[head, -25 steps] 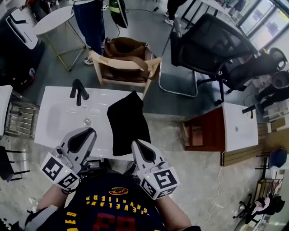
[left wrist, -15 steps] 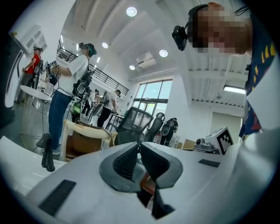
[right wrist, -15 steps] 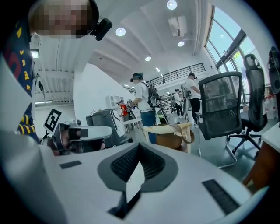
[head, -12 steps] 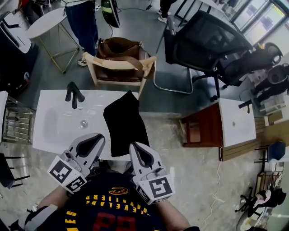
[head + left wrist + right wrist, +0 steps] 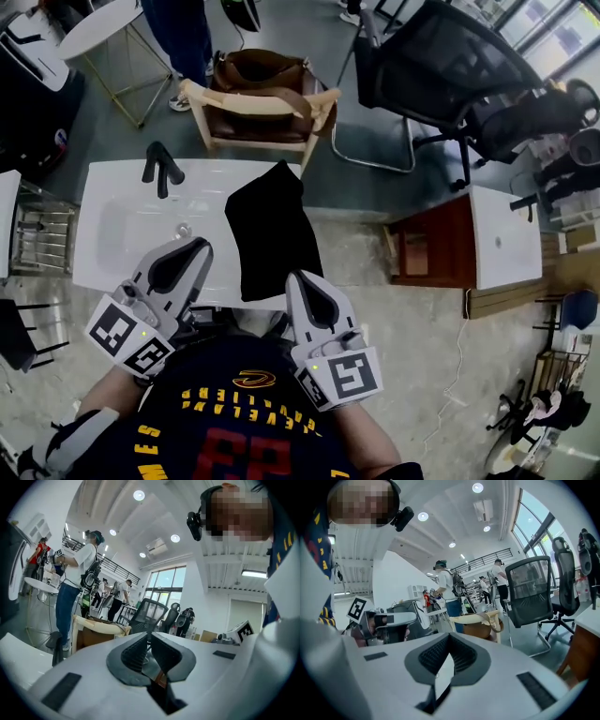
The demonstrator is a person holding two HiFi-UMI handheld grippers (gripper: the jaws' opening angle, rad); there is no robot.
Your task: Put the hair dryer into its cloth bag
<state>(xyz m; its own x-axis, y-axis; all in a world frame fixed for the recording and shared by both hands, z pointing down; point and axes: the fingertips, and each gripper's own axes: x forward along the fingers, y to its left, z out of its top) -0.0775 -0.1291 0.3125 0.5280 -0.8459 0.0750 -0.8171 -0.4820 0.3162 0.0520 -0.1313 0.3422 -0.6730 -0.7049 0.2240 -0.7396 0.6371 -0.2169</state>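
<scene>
Head view has the black cloth bag (image 5: 270, 232) lying flat on the white sink counter (image 5: 122, 246), right of the basin, while the left gripper (image 5: 200, 247) and right gripper (image 5: 296, 279) hover near its closer end, both with jaws pinched together on nothing.

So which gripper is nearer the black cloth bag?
Right. The right gripper is at the near edge of the black cloth bag; the left gripper stands off its left side.

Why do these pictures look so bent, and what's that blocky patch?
Left and right gripper views: wide lenses bow the room into a circle; the blocky patch, added afterwards, hides a face. Head view: milder bending; the black bag shows no detail.
</scene>
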